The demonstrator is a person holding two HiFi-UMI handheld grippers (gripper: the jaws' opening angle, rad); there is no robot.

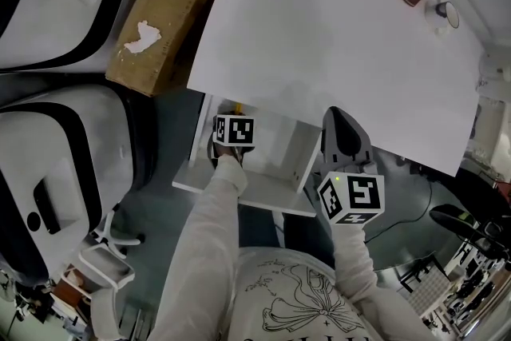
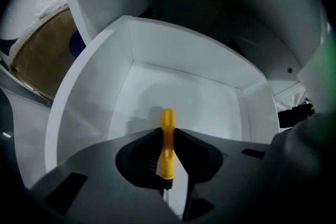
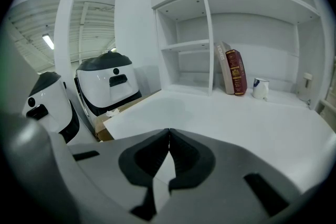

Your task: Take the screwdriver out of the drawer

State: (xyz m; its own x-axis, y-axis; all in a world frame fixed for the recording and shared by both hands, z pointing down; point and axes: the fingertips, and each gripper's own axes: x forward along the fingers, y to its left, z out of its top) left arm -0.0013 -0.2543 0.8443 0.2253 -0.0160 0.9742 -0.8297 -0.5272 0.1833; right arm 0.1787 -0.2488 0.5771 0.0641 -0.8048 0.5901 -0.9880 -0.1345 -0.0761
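Down inside the open white box-shaped drawer (image 2: 94, 97), pulled out from under the flat white desk top (image 1: 335, 36): a screwdriver with a yellow plastic handle (image 2: 167, 149), caught between the dark jaws of the left gripper (image 2: 167, 131). Clamped from both sides across the narrow waist of the handle, pads touching it left and right, so a real grip and not a mere straddle. Lies lengthwise along the gap between the jaws, rounded butt poking out past the tips toward the drawer's back wall, thin metal shaft (image 2: 164, 194) trailing back toward the camera. Hard to tell whether resting on the drawer floor or lifted a little off it. Handle dead centre under a gripper reaching down from above, so nothing to correct sideways; probably calls for a straight lift past the drawer walls, keeping that long axis clear of the desk edge overhead. As for the right gripper (image 3: 168, 136): clenched on nothing, jaw tips meeting, held off to the drawer's right by the desk's front edge, looking across the desk toward white shelves (image 3: 236, 2); plainly the farther hand.
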